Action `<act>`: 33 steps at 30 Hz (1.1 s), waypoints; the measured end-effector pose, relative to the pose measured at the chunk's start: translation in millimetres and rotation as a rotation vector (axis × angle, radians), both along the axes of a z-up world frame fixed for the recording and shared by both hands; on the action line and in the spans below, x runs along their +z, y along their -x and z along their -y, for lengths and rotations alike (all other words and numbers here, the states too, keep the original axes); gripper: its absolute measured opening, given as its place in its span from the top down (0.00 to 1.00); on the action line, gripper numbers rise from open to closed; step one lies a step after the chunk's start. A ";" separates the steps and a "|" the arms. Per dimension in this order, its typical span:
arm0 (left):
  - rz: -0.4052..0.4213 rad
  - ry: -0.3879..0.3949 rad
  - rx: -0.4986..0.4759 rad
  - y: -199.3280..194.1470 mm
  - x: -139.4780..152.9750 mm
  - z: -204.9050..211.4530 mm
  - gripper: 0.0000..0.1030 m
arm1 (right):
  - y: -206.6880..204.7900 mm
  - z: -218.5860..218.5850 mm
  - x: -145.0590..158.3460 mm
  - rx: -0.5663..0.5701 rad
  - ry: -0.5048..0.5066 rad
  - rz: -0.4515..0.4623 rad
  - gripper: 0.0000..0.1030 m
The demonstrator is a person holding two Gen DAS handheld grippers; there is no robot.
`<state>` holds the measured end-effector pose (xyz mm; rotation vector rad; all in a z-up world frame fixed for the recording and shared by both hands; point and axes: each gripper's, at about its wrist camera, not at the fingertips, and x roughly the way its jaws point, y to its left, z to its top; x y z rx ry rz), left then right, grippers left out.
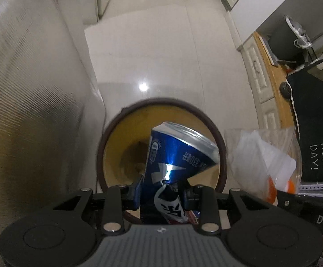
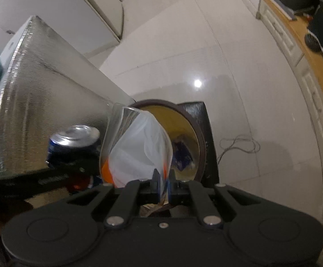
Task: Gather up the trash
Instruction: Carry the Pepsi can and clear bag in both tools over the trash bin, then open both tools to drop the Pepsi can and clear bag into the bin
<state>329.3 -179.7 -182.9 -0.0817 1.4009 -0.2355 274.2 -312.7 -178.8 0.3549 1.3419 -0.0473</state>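
Over bin (image 1: 108, 138), hand-held gripper (image 1: 161, 191) gripping can (image 1: 177, 153)

This looks like a room in a home. The floor (image 2: 217, 51) is made of big, shiny, pale tiles, and a ceiling light shines back off it. A round bin (image 1: 108, 133) with a dark rim and yellow inside stands on the floor. Next to it is a tall silver box (image 2: 39, 102) with a ribbed, shiny side. White cupboards (image 2: 99, 15) stand along the far wall. On the other side runs a wooden surface (image 1: 275, 93) with carved, cream-colored panels (image 1: 258, 71) on its front, like home furniture. A thin cord (image 2: 239, 145) lies loose on the tiles.
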 end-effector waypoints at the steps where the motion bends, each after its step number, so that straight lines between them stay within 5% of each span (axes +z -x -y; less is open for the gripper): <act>1: -0.013 -0.002 0.005 -0.9 -8.5 0.7 0.67 | -1.7 0.7 -6.6 -0.013 -0.009 -0.009 0.94; 17: -0.069 -0.070 0.014 -9.4 -84.5 -1.5 0.66 | -7.7 -4.4 -132.1 -0.333 -0.233 -0.238 0.90; 25: -0.085 -0.071 0.021 -4.6 -99.3 0.1 0.66 | -2.5 -17.8 -149.4 -0.335 -0.243 -0.265 0.67; 33: -0.053 -0.039 0.012 -5.5 -98.2 -0.4 0.66 | -2.5 -6.5 -144.0 -0.328 -0.208 -0.260 0.66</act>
